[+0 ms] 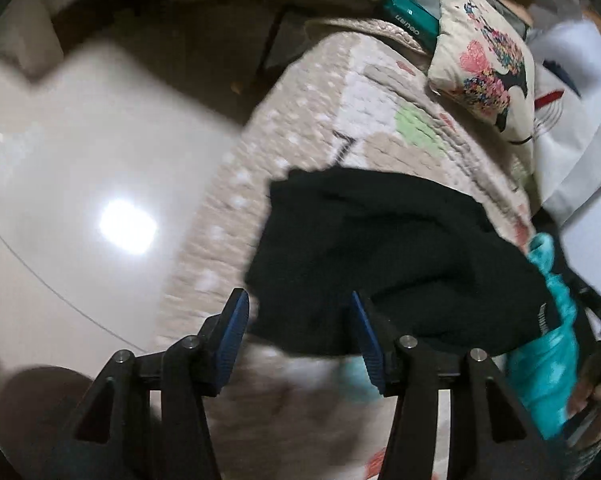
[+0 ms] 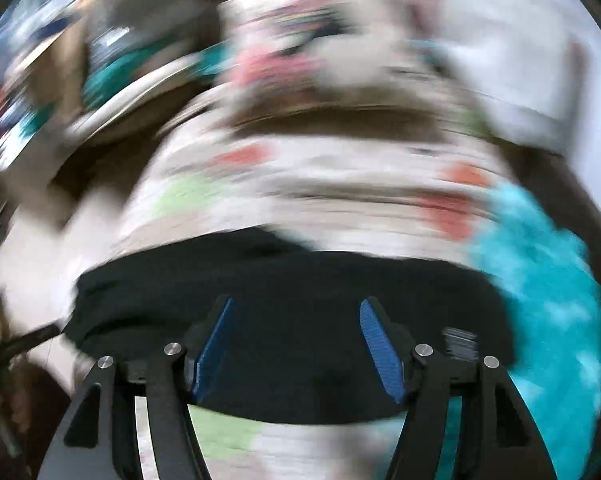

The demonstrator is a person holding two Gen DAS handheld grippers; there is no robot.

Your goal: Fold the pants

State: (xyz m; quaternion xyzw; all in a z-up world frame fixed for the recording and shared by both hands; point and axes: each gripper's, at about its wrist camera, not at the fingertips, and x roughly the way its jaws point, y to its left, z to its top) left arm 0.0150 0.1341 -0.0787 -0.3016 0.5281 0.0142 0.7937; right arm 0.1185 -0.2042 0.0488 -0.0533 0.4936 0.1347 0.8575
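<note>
Quilted bedcover (image 1: 340,128) under black pants (image 1: 380,248), right view blurred.

Left claw (image 1: 298,334) open over black pants (image 1: 400,256) on quilt (image 1: 300,128)

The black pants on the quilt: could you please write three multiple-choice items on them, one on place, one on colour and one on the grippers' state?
1. Where do the black pants lie?
A. on the patterned quilt
B. on the glossy floor
C. on the cushion

2. What colour is the cloth beside the pants?
A. yellow
B. turquoise
C. purple

3. How do the left gripper and the right gripper stand?
A. both clamped on the pants
B. one clamped, one open
C. both open, nothing pinched

Answers: 1 A, quilt shows all round the pants; 2 B, turquoise folds touch their edge; 3 C, blue pads stand apart in both views.
</note>
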